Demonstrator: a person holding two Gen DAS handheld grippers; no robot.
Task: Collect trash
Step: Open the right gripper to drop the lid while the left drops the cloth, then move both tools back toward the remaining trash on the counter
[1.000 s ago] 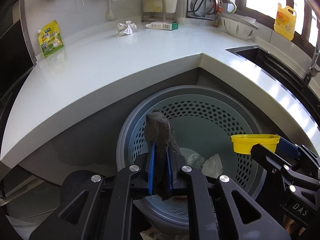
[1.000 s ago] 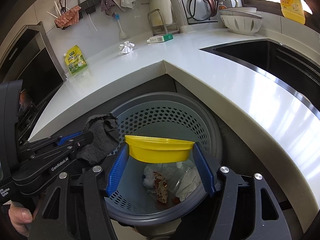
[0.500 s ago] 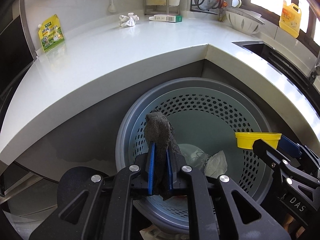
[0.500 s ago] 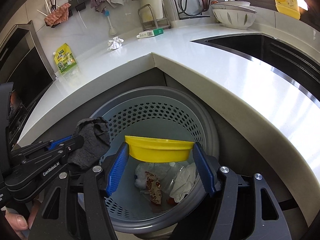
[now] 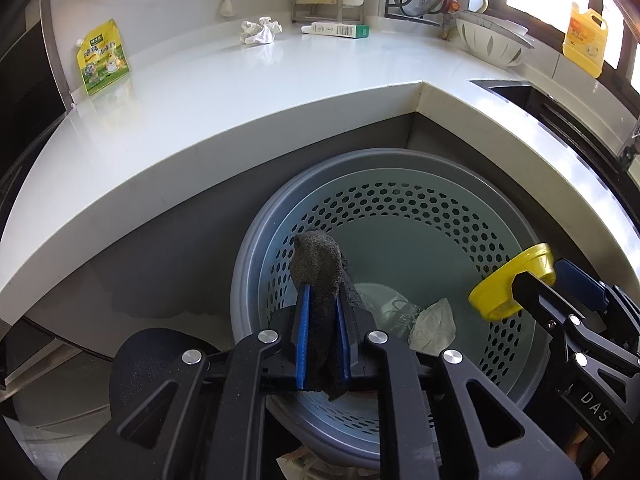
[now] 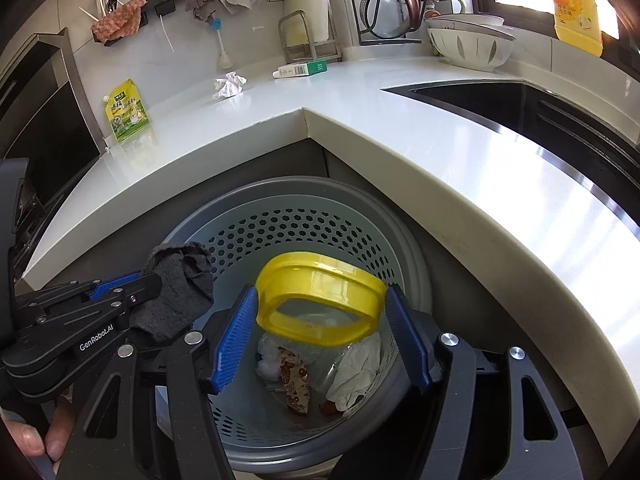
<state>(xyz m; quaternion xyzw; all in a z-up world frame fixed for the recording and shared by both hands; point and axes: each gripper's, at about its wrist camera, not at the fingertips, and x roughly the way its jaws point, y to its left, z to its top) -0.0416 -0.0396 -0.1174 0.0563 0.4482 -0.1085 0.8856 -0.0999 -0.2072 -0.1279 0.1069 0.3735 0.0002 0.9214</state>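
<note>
Over the left inner wall of the perforated bin [image 5: 440,216], the left gripper [image 5: 322,336] stays clamped on a dark grey rag [image 5: 320,276], its long axis running along the fingers. Right of it, above the bin's middle, the right gripper [image 6: 320,332] clamps a yellow lid [image 6: 320,300] widthwise; level earlier, it now tips its opening downward.

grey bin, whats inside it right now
Inside the grey bin: a white crumpled paper, a brown printed wrapper and clear plastic. The yellow container and gripper fingers hide part of the bottom.
</note>
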